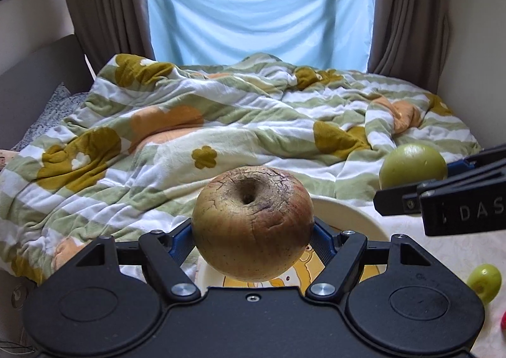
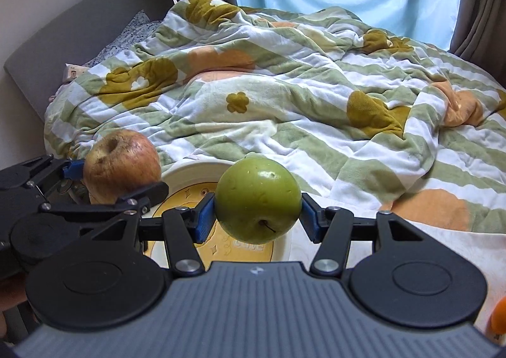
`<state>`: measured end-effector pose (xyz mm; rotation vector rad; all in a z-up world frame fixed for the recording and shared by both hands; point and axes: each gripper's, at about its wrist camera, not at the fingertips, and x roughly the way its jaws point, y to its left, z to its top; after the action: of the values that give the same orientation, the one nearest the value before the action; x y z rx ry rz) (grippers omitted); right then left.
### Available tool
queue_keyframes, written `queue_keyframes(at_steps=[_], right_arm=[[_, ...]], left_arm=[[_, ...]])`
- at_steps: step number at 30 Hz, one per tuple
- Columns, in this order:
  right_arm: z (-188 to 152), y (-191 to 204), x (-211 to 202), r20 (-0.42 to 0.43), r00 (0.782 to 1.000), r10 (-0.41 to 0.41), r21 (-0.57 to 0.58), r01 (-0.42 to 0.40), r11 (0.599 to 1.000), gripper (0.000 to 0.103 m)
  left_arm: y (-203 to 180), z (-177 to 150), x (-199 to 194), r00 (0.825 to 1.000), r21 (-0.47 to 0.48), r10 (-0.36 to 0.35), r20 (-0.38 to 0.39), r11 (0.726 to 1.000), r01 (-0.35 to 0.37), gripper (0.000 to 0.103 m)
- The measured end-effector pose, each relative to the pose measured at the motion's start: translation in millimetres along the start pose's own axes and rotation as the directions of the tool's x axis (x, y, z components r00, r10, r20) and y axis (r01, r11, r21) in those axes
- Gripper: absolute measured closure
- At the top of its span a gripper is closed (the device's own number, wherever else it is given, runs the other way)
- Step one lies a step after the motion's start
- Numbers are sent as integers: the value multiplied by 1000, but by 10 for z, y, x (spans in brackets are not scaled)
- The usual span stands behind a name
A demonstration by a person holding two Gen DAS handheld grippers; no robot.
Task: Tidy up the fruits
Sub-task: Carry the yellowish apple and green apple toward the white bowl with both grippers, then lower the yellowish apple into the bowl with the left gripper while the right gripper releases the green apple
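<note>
My left gripper (image 1: pixel 253 241) is shut on a wrinkled brown-red apple (image 1: pixel 253 222) and holds it above a white plate (image 1: pixel 351 215) with a yellow cartoon print. My right gripper (image 2: pixel 257 215) is shut on a green apple (image 2: pixel 257 197) and holds it above the same plate (image 2: pixel 189 173). In the right wrist view the left gripper (image 2: pixel 104 178) with the brown apple (image 2: pixel 121 162) is at the left. In the left wrist view the right gripper (image 1: pixel 411 181) with the green apple (image 1: pixel 411 165) is at the right.
A rumpled green, white and orange floral quilt (image 1: pixel 221 124) covers the bed behind the plate. A small green fruit (image 1: pixel 484 282) and a red thing (image 1: pixel 503 323) lie at the right on a pale cloth (image 1: pixel 427 250). An orange fruit (image 2: pixel 499 315) shows at the right edge.
</note>
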<state>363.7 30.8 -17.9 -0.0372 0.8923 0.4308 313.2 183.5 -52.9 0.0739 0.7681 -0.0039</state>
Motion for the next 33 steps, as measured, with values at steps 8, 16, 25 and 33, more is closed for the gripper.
queue_keyframes(at_steps=[8, 16, 25, 33], right_arm=[[26, -75, 307, -41, 999, -17, 15, 18, 1000, 32], [9, -172, 391, -57, 998, -34, 32, 36, 999, 32], [6, -268, 347, -59, 998, -35, 30, 37, 999, 32], [-83, -45, 460, -86, 996, 21, -81, -28, 996, 32]], left_arm=[[-167, -116, 376, 1000, 106, 6, -24, 994, -3, 25], [-225, -148, 606, 996, 108, -26, -86, 994, 36, 23], [-108, -171, 265, 1000, 107, -6, -30, 994, 9, 1], [140, -268, -45, 999, 24, 20, -28, 1000, -19, 1]])
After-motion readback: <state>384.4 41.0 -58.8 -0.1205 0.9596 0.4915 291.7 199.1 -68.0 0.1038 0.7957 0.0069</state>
